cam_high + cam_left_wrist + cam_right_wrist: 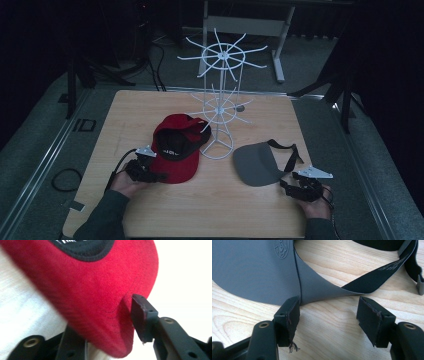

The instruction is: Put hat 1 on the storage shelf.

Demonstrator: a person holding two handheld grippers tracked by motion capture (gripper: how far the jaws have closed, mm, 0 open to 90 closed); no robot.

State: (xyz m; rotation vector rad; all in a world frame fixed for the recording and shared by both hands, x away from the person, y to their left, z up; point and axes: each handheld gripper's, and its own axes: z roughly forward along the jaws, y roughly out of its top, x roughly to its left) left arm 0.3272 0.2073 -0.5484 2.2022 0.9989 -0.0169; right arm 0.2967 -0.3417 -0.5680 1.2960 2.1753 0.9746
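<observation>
Fingers, left gripper (159, 176): pinching the brim of the soft red fabric baseball cap (100, 297); one black pad (142, 317) denting the cloth from the side, the other under the brim and hidden.
Fingers, right gripper (332, 315): spread wide, nothing between them; left pad (290, 315) just touching the near edge of the flat grey rubbery visor (254, 270), the other over bare wood.
Red cap, place: upside down on the light wooden table (165, 210), black lining up, just left of the white wire hat stand (220, 100), brim toward the person.
Grey visor, place: flat on the table, right of the stand's base, black strap (377, 273) trailing away.
Likely reason: brim gives a stiff edge to grip for lifting the cap toward the stand's prongs; right gripper waiting by the visor.
High view adds: whole layout, both hands, stand between the two hats.
Gripper views add: the dent at the pinch; the embossed mark (281, 248) on the visor.
</observation>
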